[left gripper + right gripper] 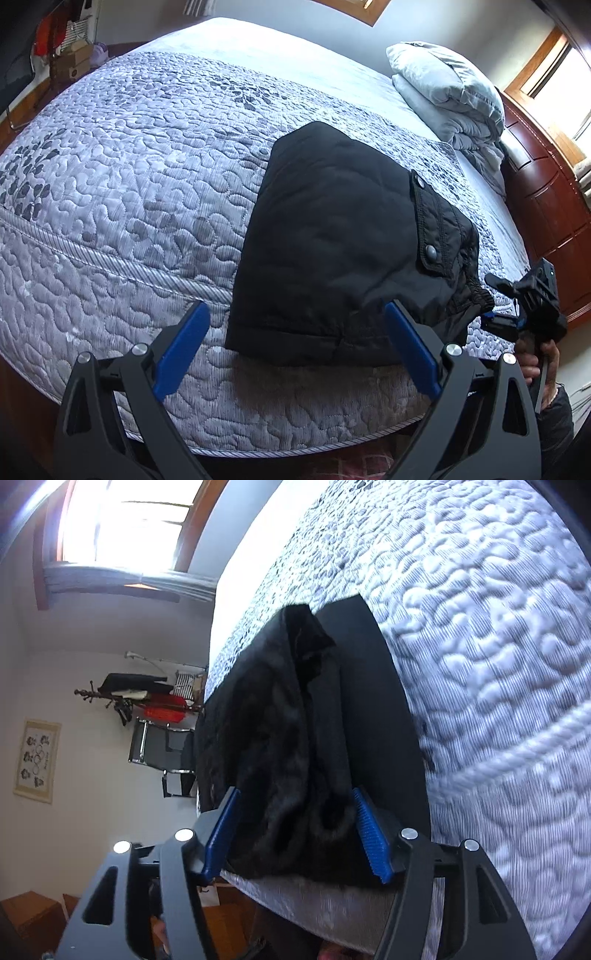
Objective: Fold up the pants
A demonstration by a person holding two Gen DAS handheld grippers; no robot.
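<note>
Black quilted pants [343, 236] lie folded into a compact bundle on the quilted bed [129, 184], near its front edge, with a snap pocket flap [430, 229] on top. My left gripper [295, 332] is open and empty, just in front of the bundle's near edge. My right gripper [524, 310] shows at the right, by the waistband end. In the right wrist view the right gripper [295, 827] is open, with its blue pads [369, 834] on either side of the bundle's fleece-lined open end [295, 746], which sits between the jaws ungripped.
A folded grey duvet and pillow [454, 92] sit at the bed's far right. A dark wooden headboard [546, 206] runs along the right. A coat rack [147, 698] and a chair [162, 753] stand by the wall beyond the bed.
</note>
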